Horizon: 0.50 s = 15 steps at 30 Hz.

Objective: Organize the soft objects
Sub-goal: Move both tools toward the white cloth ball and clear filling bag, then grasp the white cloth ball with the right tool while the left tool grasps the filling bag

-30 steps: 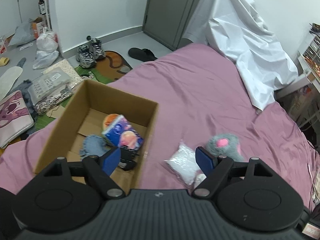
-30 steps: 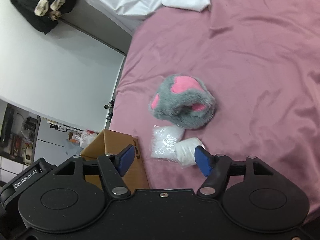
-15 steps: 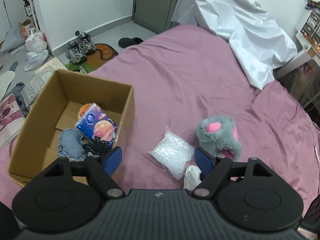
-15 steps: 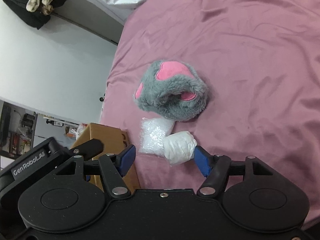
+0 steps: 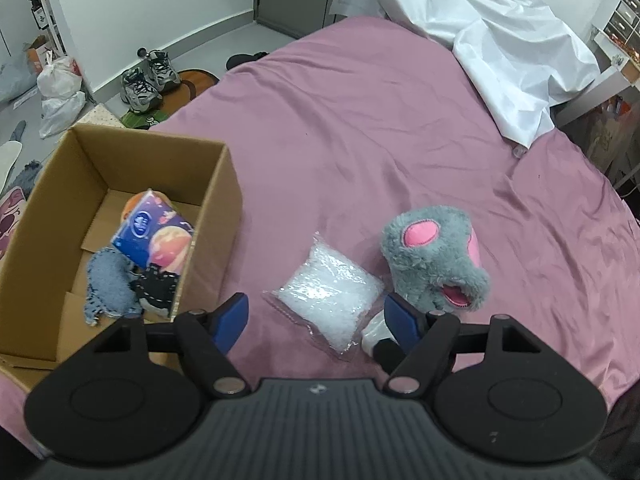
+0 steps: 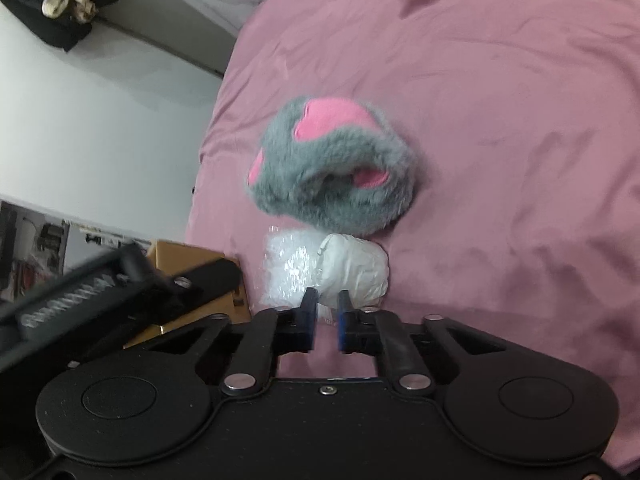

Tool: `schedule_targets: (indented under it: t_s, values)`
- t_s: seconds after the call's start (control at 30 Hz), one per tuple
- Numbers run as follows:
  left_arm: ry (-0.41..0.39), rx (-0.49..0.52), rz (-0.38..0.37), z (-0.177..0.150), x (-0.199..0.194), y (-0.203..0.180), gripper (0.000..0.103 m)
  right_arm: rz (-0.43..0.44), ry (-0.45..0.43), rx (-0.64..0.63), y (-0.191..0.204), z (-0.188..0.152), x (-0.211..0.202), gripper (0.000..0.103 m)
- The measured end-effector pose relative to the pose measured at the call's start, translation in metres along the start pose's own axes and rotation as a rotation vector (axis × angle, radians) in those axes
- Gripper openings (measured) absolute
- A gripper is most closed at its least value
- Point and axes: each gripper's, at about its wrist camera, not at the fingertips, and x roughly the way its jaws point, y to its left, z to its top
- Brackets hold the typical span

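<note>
White soft bundle (image 6: 354,270) sits low centre of the right view on the pink bedsheet (image 6: 500,100), touching the clear plastic bag (image 5: 330,294) and just below the grey-pink plush (image 6: 332,172). Right gripper (image 6: 327,312) is pinched nearly closed at the bundle's near edge; whether it caught fabric can't be told. Left gripper (image 5: 316,318) is wide, jaws closing, the bag between them but untouched. Cardboard box (image 5: 218,200) at left is part-filled. Risk: the shallow edge pinch slips on lifting, or drags the bag along.

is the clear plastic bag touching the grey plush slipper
Cannot tell. In the left wrist view the clear plastic bag corner reaches the grey plush slipper, with no plain gap or contact.
</note>
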Motion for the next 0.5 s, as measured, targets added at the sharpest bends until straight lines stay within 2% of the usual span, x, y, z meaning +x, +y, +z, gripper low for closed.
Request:
schedule_targets:
  t_s: [0.1,0.37,0.47,0.5]
  values:
    - [0.007,0.002,0.001,-0.001,0.007,-0.004,0.074,0.002,-0.018,0.047,-0.009,0.003,-0.005,0.005]
    - [0.020,-0.019,0.026,-0.003,0.023,-0.003,0.074,0.042,-0.053,0.194,-0.033,0.008,-0.015,0.005]
    - [0.028,-0.034,0.030,-0.004,0.030,-0.002,0.074,0.065,-0.054,0.241,-0.041,0.008,-0.016,0.006]
    - [0.027,-0.037,0.033,-0.004,0.032,-0.002,0.073,0.074,-0.053,0.257,-0.044,0.009,-0.016,0.010]
